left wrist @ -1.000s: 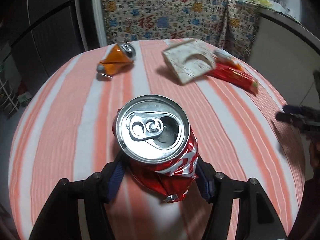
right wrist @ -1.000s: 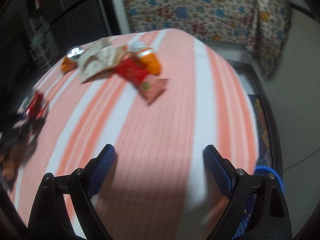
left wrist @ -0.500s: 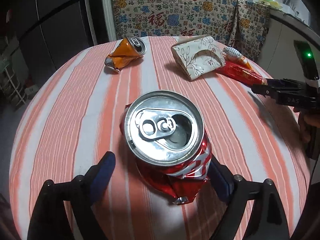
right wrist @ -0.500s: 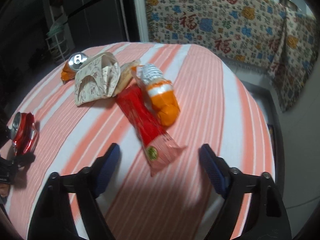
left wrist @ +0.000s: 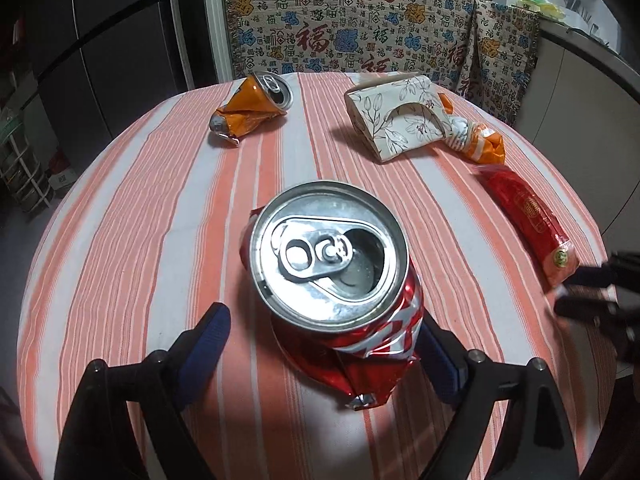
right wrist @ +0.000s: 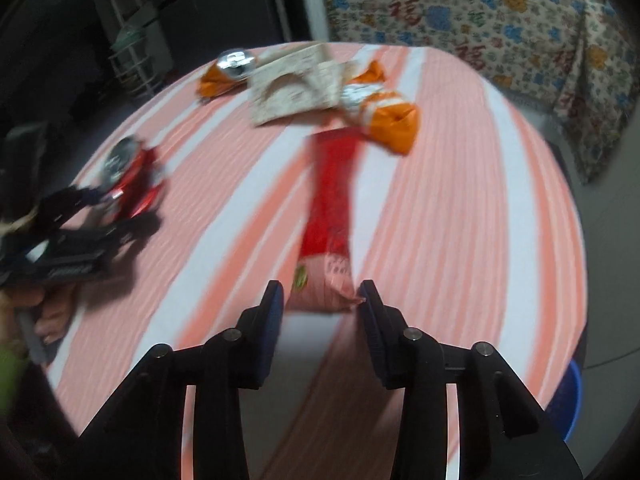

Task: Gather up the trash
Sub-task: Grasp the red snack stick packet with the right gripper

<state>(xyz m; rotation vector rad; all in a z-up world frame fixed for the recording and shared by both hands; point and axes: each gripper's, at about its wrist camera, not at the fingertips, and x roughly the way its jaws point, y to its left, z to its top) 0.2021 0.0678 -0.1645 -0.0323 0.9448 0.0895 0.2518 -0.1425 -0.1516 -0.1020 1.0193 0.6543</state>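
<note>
A dented red can (left wrist: 332, 248) stands upright on the striped tablecloth (left wrist: 140, 220) between the fingers of my left gripper (left wrist: 320, 320). That gripper is open, its left pad clear of the can. A long red wrapper (right wrist: 332, 200) lies on the cloth with its near end between the jaws of my right gripper (right wrist: 320, 292). Those jaws are closing, with the pads at the wrapper's edges. The left wrist view also shows the red wrapper (left wrist: 524, 216) and the right gripper (left wrist: 580, 292) at its end. The red can (right wrist: 132, 176) appears blurred in the right wrist view.
At the far side of the table lie a crushed orange can (left wrist: 250, 110), a floral paper box (left wrist: 396, 120) and an orange snack bag (left wrist: 480, 144). A patterned cloth (left wrist: 360, 20) hangs behind. A blue bin (right wrist: 568, 400) stands beside the table.
My left jaws have spread off the red can, which stays standing. My right gripper has moved across to the red wrapper, and its jaws have narrowed around the wrapper's near end.
</note>
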